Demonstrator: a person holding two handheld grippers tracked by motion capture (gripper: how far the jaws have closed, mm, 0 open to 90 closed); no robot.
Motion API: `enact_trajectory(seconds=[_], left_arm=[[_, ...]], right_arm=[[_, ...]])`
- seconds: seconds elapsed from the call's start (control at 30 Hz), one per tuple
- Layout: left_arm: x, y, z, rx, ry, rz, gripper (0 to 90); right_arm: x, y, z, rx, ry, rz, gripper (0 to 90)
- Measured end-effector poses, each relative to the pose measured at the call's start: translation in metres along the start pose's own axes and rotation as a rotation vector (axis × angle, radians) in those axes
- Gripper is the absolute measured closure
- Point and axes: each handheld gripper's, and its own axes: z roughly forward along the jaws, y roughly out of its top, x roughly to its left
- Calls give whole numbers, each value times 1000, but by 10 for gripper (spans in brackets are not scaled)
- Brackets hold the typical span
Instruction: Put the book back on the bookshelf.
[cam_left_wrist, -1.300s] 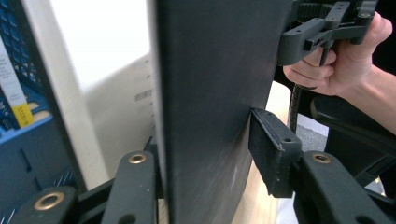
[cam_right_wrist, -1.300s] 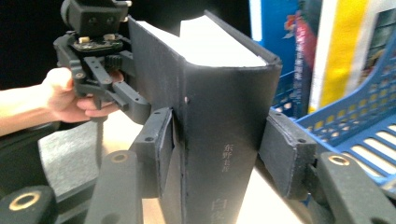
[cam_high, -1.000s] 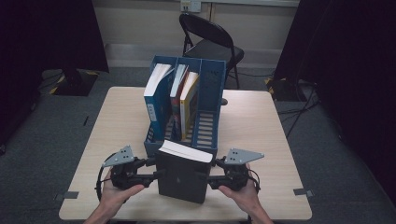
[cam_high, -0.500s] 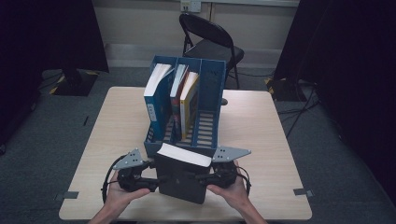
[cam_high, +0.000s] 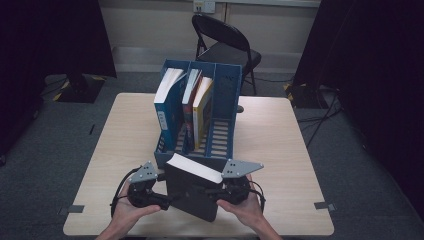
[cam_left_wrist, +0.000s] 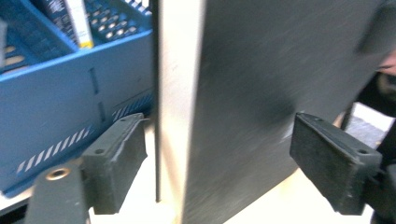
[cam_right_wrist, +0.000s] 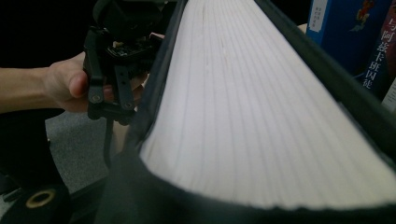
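Note:
A thick black book (cam_high: 192, 195) with a white page edge (cam_high: 195, 168) stands tilted at the table's front, just before the blue file rack (cam_high: 227, 95). My left gripper (cam_high: 167, 198) is at its left side. In the left gripper view the book (cam_left_wrist: 243, 93) sits between the wide jaws, and both pads (cam_left_wrist: 116, 158) stand a little off it; these jaws have just been opening. My right gripper (cam_high: 214, 192) is at the book's right side, and its jaws have just been closing on the book (cam_right_wrist: 261, 107), whose pages lie close before its camera.
The rack holds a blue book (cam_high: 167, 97) and two more books (cam_high: 197, 100) upright. A folding chair (cam_high: 225, 45) stands beyond the table (cam_high: 285, 145). In the right gripper view, the left gripper (cam_right_wrist: 112, 60) and its hand (cam_right_wrist: 65, 84) sit past the book.
Both grippers have drawn in from the sides to the book's edges. The book has tipped further over.

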Motion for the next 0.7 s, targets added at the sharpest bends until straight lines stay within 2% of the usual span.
enact_trajectory(seconds=[0.23, 0.27, 0.33, 0.5, 0.57, 0.6, 0.7], left_arm=[[6, -6, -6, -3, 5, -17, 160], [10, -8, -8, 6, 40, -36, 155], [12, -10, -9, 8, 57, -44, 155], [19, -12, -11, 23, 62, -76, 155], [21, -12, -11, 28, 79, -86, 155], [22, -12, -9, 42, 97, -105, 155], [22, -13, -8, 52, 101, -110, 156]], right_arm=[[0, -3, -9, 8, -10, -2, 523], [-1, -4, -13, 5, -18, 4, 523], [-3, -6, -19, 4, -28, 8, 524], [-6, -10, -30, 2, -46, 17, 524], [-7, -12, -36, 1, -56, 20, 524], [-8, -15, -42, -3, -66, 28, 524], [-9, -17, -47, -4, -78, 32, 524]])
